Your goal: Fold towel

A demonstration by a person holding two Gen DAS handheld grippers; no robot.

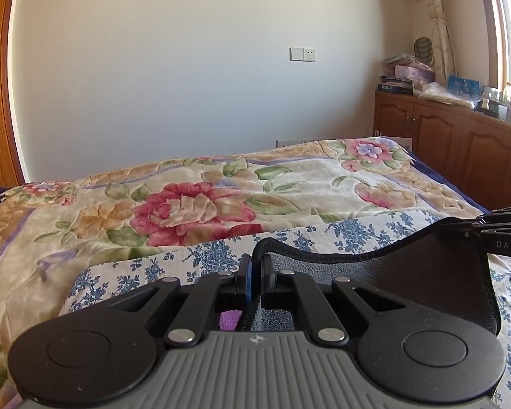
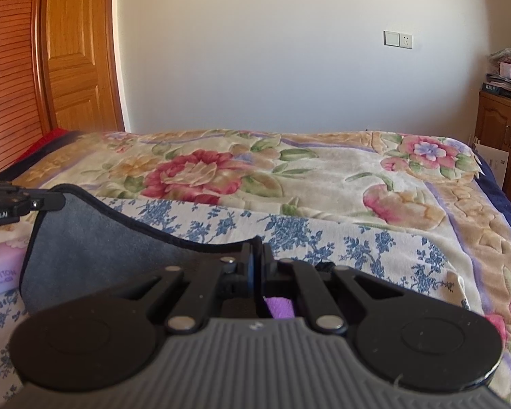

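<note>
My towel [image 1: 408, 272] grey, black-edged; sheet [image 1: 221, 252] white with blue sprigs; blanket [image 1: 194, 204] cream, red-pink flowers, green leaves.

Towel [image 1: 408, 272] bottom behind claws

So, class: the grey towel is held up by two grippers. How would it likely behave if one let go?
The grey towel sags between the left gripper and right gripper, so it is probably floppy. Released, that side would likely drop. Its napped surface suggests little slipping.
</note>
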